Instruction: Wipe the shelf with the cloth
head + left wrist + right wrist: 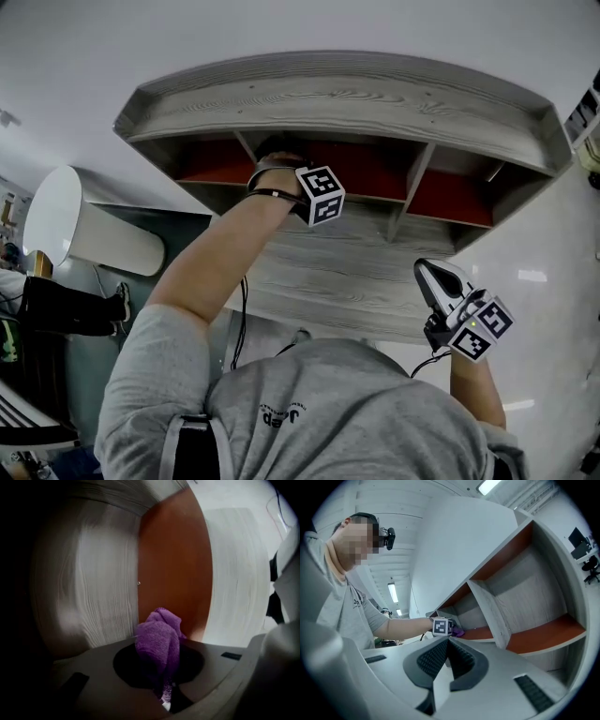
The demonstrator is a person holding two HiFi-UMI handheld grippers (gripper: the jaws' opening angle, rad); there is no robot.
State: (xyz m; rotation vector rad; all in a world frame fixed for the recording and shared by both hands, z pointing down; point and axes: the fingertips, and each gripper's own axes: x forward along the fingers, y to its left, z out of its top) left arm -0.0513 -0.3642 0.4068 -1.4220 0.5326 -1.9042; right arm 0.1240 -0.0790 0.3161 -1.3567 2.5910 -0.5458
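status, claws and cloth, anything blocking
Left claw shut on purple cloth, inside a shelf compartment. Right claw shut, empty, held back from the compartments. No obstruction seen.

The cloth (158, 641) lies in the shelf's (347, 98) middle compartment, right claw (449, 644) outside.

I am pinching soft, nubby purple terry cloth (158, 641) in the jaws of my left gripper (161, 667), facing a shelf (103, 597) of matt grey wood-grain board with smooth orange-red back panels (173, 564), while my right gripper (448, 645) is showing matt grey plastic and ribbed black pads (433, 658).
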